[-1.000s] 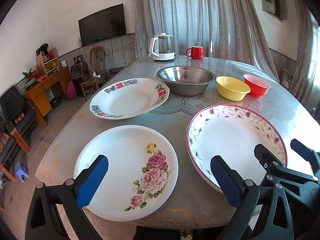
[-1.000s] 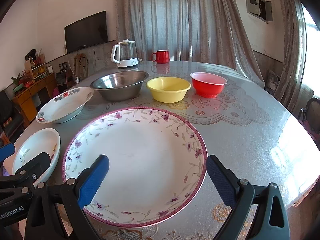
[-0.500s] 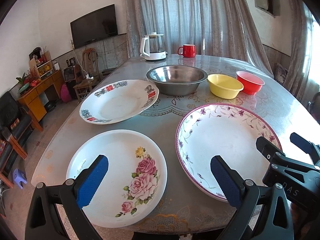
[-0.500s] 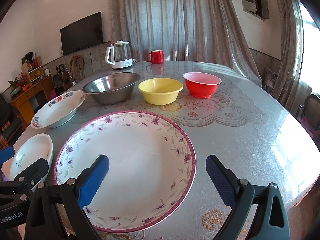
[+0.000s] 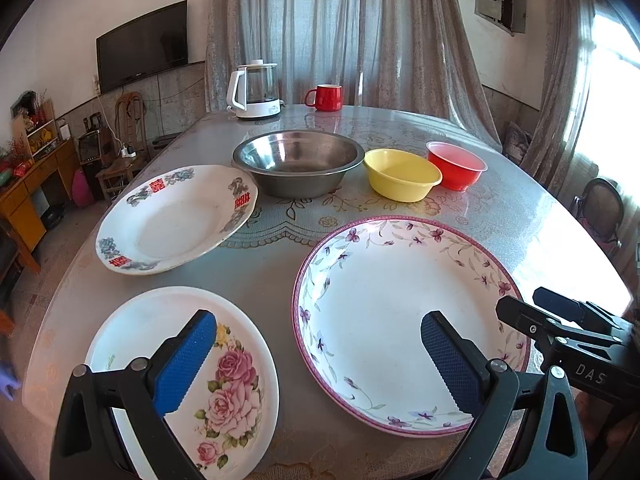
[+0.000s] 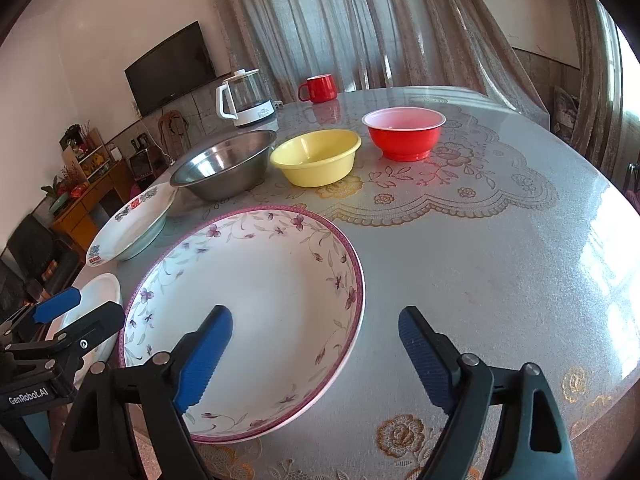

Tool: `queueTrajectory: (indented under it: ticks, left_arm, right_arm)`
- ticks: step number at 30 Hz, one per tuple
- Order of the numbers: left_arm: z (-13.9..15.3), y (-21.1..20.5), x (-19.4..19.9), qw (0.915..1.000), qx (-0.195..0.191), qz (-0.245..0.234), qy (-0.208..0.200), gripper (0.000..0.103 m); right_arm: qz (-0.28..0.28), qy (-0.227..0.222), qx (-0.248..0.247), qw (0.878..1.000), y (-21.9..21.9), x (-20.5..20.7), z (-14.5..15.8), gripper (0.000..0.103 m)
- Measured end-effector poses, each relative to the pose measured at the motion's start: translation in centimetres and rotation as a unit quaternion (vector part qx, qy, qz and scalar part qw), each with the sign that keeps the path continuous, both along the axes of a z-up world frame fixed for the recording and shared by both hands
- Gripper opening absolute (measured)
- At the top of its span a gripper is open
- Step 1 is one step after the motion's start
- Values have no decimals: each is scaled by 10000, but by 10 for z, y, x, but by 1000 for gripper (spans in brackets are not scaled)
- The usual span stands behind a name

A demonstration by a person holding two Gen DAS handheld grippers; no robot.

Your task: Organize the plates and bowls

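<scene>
Six dishes on the round table with the glossy lace-pattern cover point(image 6: 500, 264), none stacked. Near edge: small white plate with pink roses point(image 5: 224, 376) at left, large white plate with purple floral rim point(image 5: 384, 304) beside it, a gap between them. Behind the rose plate: white plate with red and grey-blue rim motifs point(image 5: 176, 220), its far rim just beside the stainless steel bowl point(image 5: 298, 162), contact unclear. Bowls sit in a row going right: steel, then yellow plastic bowl point(image 5: 402, 174), then red plastic bowl point(image 5: 456, 164); yellow and red look nearly touching in the left wrist view, clearly apart in the right wrist view. Far end of table: white electric kettle with clear jug point(image 5: 256, 90) and red mug point(image 5: 326, 97), apart from each other.

Left gripper point(image 5: 316, 364) angled down over the near edge, blue pads spread wide, nothing between them; one pad point(image 5: 184, 364) sits over the rose plate, the other over the purple-rim plate's near side. Not touching either as far as I can tell.

Right gripper point(image 6: 316, 354) also angled down, jaws closing but still wide apart. Right edge of the purple-rim plate lies between the pads in view; pads not pressing on it. One pad point(image 6: 204, 354) over the plate's interior, the other over bare table cover.

Each gripper's body shows at the edge of the other's view.
</scene>
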State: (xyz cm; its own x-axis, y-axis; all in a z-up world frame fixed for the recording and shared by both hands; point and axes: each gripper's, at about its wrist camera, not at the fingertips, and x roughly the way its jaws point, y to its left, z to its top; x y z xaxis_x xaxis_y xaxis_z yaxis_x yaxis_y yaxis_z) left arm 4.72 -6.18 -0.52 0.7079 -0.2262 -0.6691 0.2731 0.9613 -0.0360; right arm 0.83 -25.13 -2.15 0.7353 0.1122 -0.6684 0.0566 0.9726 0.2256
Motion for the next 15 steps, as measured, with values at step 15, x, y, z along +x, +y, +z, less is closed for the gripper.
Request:
queueTrajectory:
  ticks: [15]
  left_arm:
    - [-5, 1, 54, 9956, -148, -608, 701, 89]
  right_arm:
    - [207, 538, 271, 9980, -14, 12, -20, 36]
